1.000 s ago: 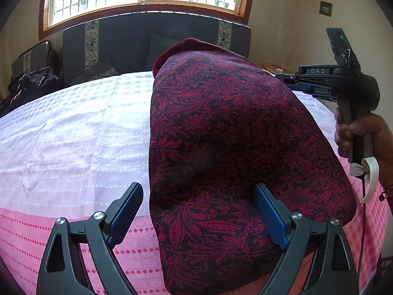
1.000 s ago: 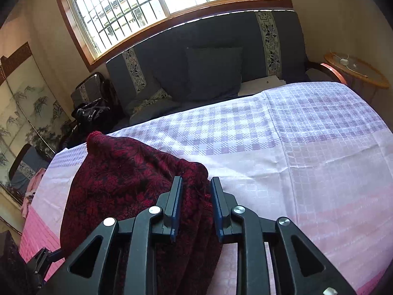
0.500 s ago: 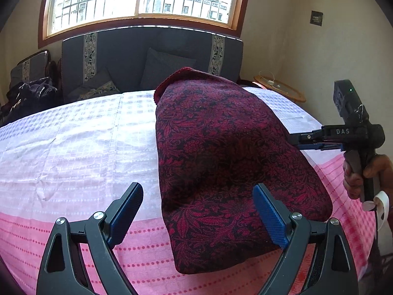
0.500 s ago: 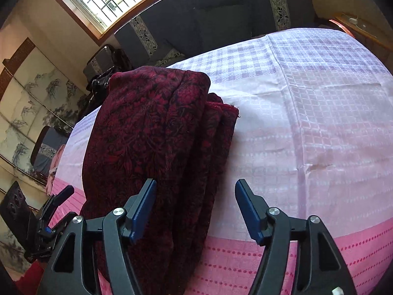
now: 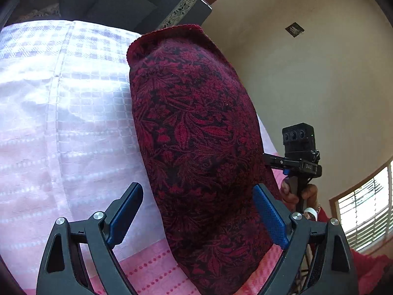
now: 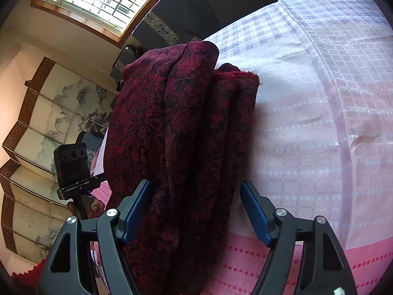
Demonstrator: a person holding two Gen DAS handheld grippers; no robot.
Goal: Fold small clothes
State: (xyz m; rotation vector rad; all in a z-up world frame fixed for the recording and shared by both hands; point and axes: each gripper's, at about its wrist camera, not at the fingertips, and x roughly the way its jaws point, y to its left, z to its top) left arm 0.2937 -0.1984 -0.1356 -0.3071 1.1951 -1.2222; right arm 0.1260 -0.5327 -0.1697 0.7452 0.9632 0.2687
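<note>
Logging left wrist view: we hold left gripper (image 5: 197,213) with jaws wide apart, nothing clamped. Folded red floral cloth (image 5: 194,132) lies between fingers and runs ahead on pink-white checked bedsheet (image 5: 61,123). Right of it, our right hand (image 5: 298,193) grips other tool.

Right wrist view: right gripper (image 6: 196,209), jaws just been opening, now apart; cloth (image 6: 176,123) sits between them, unpressed, nearer left finger. Sheet (image 6: 319,123) right; painted screen (image 6: 49,113) far left.
</note>
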